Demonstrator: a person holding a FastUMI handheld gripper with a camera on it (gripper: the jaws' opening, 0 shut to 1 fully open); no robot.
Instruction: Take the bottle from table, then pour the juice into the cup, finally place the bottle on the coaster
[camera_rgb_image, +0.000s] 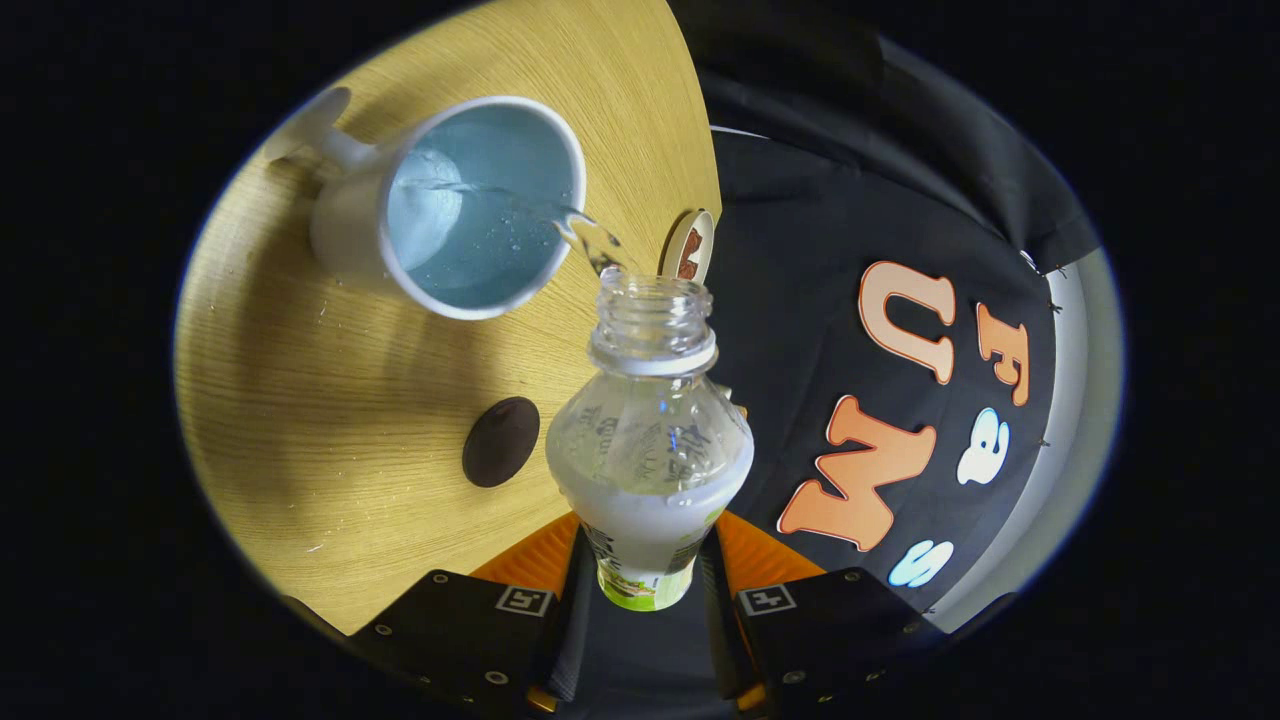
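Pouring now; my gripper (640, 560) clamps the tilted bottle (648, 440), stream entering cup (460, 205) upper left; next, probably the coaster (500, 441).

Pretty bright on the wooden table (330, 400), with the light coming from above. The cup (470, 205) throws a soft shadow onto the wood beside it, and the clear bottle (648, 440) has small glints on its neck and shoulder. Heavy fisheye warp bends the table edge and the wood grain. The gripper (645, 600), closed on the bottle's base, sits in dim shade. Focus is decent, though the pouring stream is slightly smeared.
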